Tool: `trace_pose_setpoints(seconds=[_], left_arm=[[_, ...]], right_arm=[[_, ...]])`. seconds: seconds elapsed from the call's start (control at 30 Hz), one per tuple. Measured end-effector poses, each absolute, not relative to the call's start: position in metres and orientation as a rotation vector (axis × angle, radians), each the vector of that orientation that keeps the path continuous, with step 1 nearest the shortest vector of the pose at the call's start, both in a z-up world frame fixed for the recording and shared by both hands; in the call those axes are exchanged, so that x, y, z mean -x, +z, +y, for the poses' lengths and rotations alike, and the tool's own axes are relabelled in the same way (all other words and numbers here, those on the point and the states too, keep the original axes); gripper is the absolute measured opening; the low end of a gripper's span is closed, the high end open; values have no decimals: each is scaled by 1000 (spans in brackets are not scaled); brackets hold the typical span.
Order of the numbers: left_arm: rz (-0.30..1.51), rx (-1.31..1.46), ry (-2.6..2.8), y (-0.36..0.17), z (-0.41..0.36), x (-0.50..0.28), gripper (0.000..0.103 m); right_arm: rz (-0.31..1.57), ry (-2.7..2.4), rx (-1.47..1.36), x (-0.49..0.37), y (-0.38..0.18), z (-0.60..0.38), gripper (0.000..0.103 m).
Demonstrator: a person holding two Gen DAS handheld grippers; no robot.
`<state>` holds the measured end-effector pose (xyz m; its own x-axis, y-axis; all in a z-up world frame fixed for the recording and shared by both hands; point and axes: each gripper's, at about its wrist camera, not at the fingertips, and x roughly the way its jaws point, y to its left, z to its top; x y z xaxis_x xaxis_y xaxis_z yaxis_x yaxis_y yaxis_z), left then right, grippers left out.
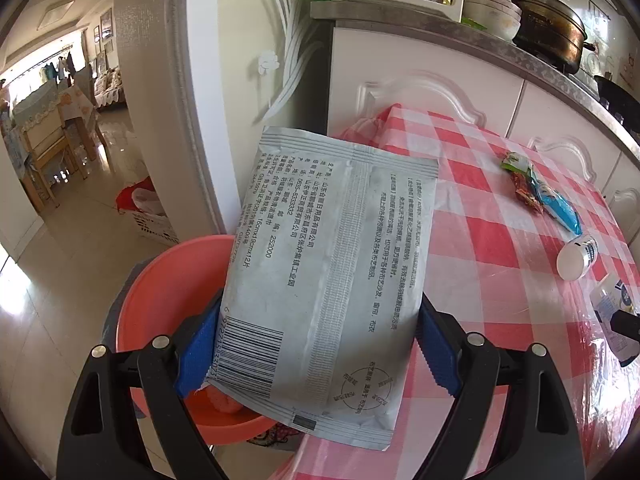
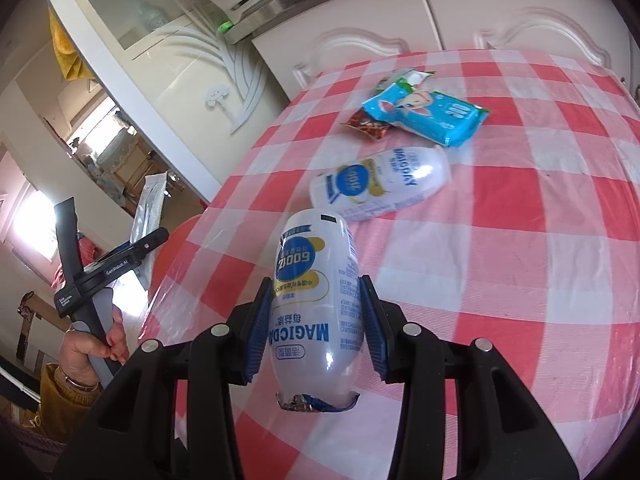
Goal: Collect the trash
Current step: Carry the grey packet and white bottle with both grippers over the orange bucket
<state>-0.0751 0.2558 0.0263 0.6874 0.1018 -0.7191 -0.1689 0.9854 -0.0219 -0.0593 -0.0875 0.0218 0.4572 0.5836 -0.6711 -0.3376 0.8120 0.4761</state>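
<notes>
Left gripper (image 1: 318, 354) first: jaws spread wide but pinching a grey foil pouch (image 1: 328, 276) by its two side edges, printed back and barcode facing up. Under and left of those jaws, an orange basin (image 1: 160, 280), with the pouch's lower corner hanging over it and the rest reaching over the edge of the red-and-white checked table (image 1: 500, 208). Off to the right of the jaws and well apart: a green and red snack wrapper (image 1: 520, 176) touching a blue wipes pack (image 1: 558, 204), then a white bottle (image 1: 576, 256) lying on its side a bit nearer.

Over to the right gripper (image 2: 316, 326): jaws narrow, clamped on a white Magicday bottle (image 2: 312, 312) held above the checked cloth, its torn foil-rimmed mouth (image 2: 316, 402) back toward the camera, base pointing away. Far left of those jaws, a hand (image 2: 90, 348) gripping the other tool's handle, pouch edge poking up past it. Straight ahead of the jaws, second white bottle (image 2: 380, 184) flat on the table, not touching the held one. Beyond that, blue wipes pack (image 2: 428, 116) lying across a crumpled red wrapper (image 2: 368, 126) and a green-white one (image 2: 408, 78), near the far edge by white cabinet doors (image 2: 400, 12).
</notes>
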Motion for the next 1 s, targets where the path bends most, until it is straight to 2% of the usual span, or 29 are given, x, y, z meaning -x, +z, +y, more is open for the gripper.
trace_pose_setpoints(seconds=[1.0], left_arm=[[814,168,265,6,316,106,86]], right_arm=[[990,863,-219,31,52,59,44]])
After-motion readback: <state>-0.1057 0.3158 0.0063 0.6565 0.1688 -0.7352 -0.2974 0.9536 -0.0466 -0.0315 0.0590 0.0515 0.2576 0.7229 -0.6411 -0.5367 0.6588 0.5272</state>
